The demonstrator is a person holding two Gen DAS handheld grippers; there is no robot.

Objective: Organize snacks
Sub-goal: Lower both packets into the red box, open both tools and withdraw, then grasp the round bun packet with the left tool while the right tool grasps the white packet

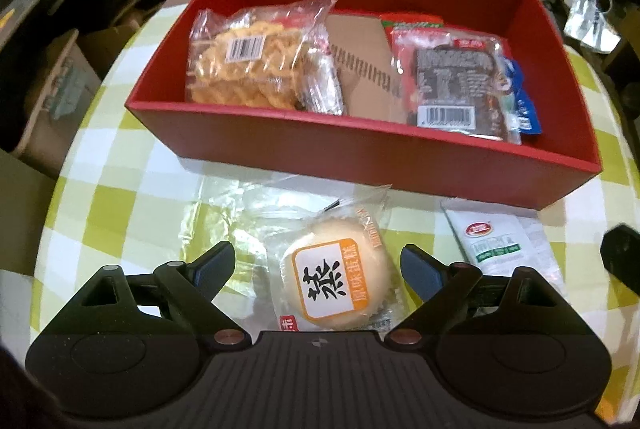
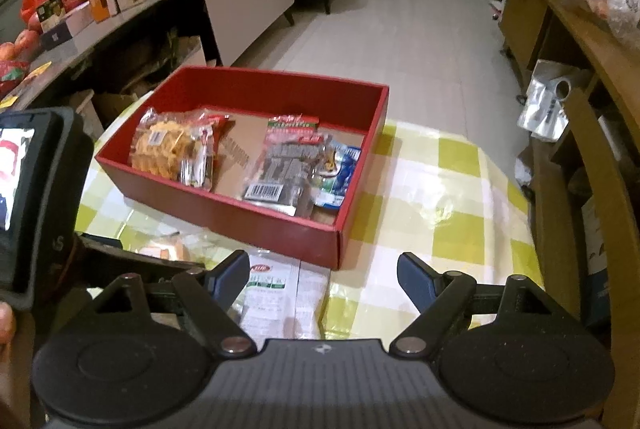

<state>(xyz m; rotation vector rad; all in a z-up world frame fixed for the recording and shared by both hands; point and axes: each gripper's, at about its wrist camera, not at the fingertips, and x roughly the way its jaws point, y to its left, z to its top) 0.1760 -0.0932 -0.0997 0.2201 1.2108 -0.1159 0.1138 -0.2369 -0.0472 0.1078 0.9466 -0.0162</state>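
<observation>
- The left tool (image 1: pixel 318 263) stood wide open and held nothing; its two blue-padded fingers sat on either side of a wrapped round cake (image 1: pixel 334 283), apart from it.
- The wrapped round cake lay on the desk (image 1: pixel 120 197), in a clear wrapper with an orange-bordered label facing up, just in front of the near wall of the red box (image 1: pixel 360 157).
- A white sachet (image 1: pixel 496 241) with a red logo lay flat on the desk to the right of the cake, close to the same wall of the box.
- The right tool (image 2: pixel 323 279) was likewise wide open and empty, hovering above the desk with the white sachet (image 2: pixel 272 289) beneath its left finger.
- The left tool's body showed at the left edge of the right wrist view, near the cake.
- The desk carried a yellow-green and white checked cover under a clear sheet.
- The red box sat open-topped on the desk, with a brown cardboard floor.
- Inside, at the left, lay a clear bag of golden twisted crisps (image 1: pixel 256 65), barcode up.
- Inside, at the right, lay a dark snack packet (image 1: pixel 456 85), barcode up, overlapping a blue packet (image 1: pixel 524 101) against the right wall.
- A red-and-green packet (image 1: pixel 412 21) lay partly under the dark packet, towards the far wall.
</observation>
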